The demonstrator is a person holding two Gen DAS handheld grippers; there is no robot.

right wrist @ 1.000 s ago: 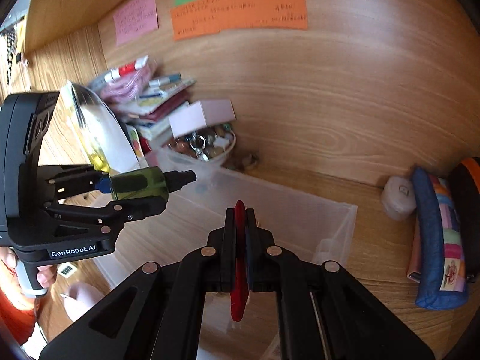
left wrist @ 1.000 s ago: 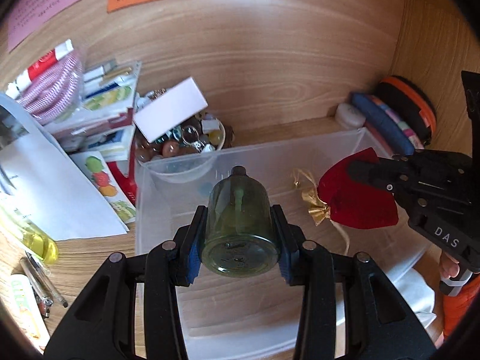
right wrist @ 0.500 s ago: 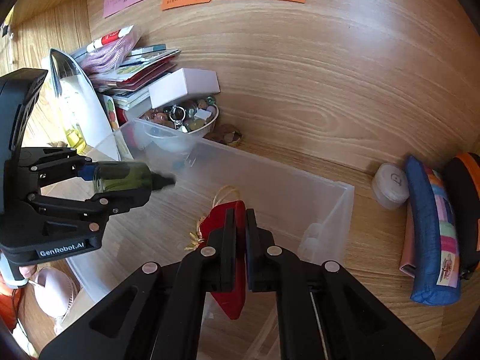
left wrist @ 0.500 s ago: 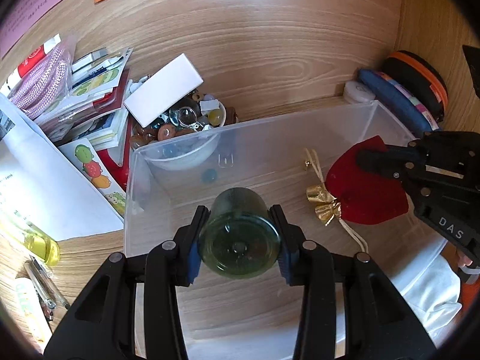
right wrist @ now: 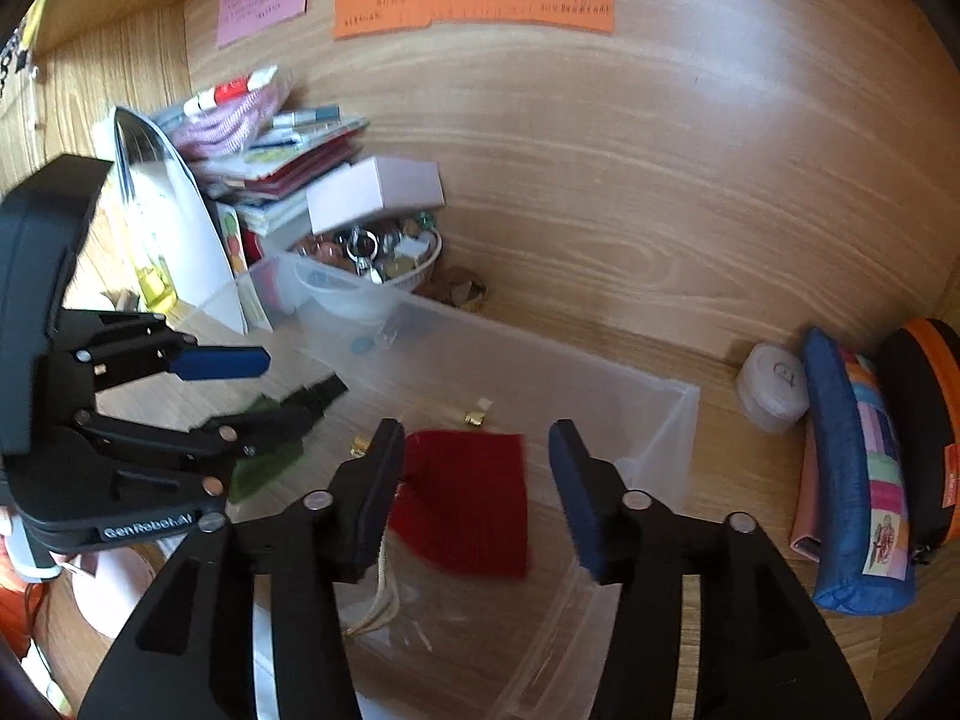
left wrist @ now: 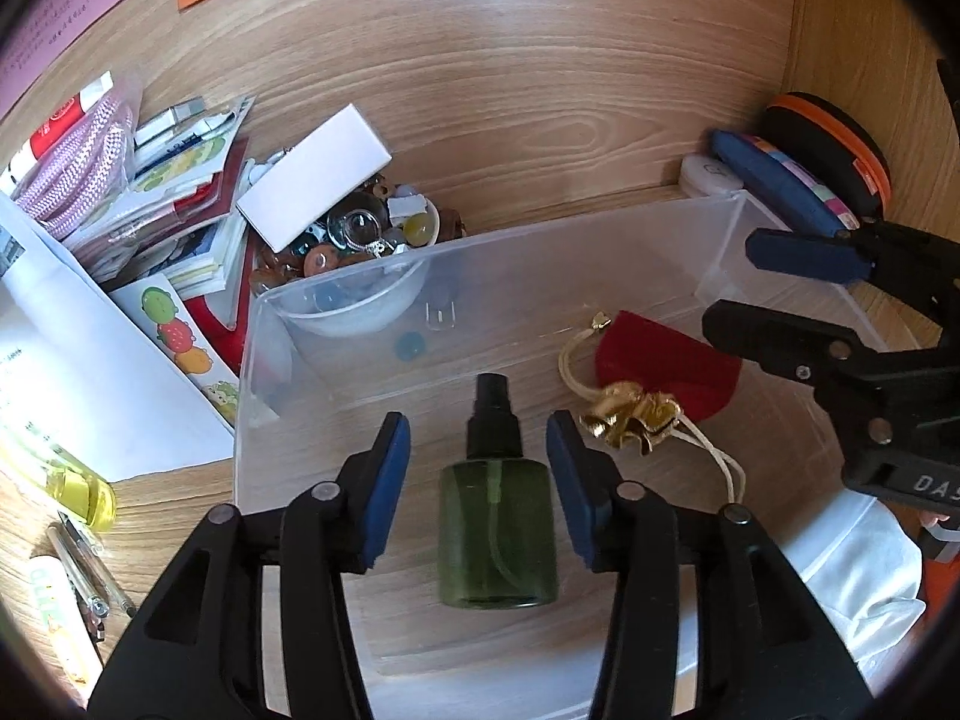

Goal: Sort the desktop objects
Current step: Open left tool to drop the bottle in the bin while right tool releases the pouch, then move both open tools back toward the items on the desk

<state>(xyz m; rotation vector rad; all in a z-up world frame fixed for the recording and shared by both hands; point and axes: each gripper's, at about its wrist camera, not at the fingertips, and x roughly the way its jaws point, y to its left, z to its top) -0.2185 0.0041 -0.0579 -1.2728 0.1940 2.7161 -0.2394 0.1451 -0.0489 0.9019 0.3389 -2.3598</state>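
Note:
A clear plastic bin (left wrist: 600, 252) sits on the wooden desk. A green spray bottle (left wrist: 497, 534) with a black nozzle lies in the bin, below my open left gripper (left wrist: 479, 438). A red drawstring pouch (left wrist: 666, 372) with gold bells lies in the bin to its right. In the right wrist view the red pouch (right wrist: 468, 504) shows between the jaws of my open right gripper (right wrist: 477, 444), looking blurred. The left gripper (right wrist: 240, 384) shows there at the left, open, with the green bottle (right wrist: 264, 462) blurred beneath it.
A bowl of beads and trinkets (left wrist: 354, 240) with a white box (left wrist: 315, 180) on it stands behind the bin. Booklets and packets (left wrist: 150, 180) pile at the left. A blue pencil case (right wrist: 858, 480), an orange-rimmed case (right wrist: 924, 420) and a small white tub (right wrist: 774, 390) lie at the right.
Both grippers lowered into the bin and opened. The green bottle left the left gripper and the red pouch left the right gripper; both are now in the bin.

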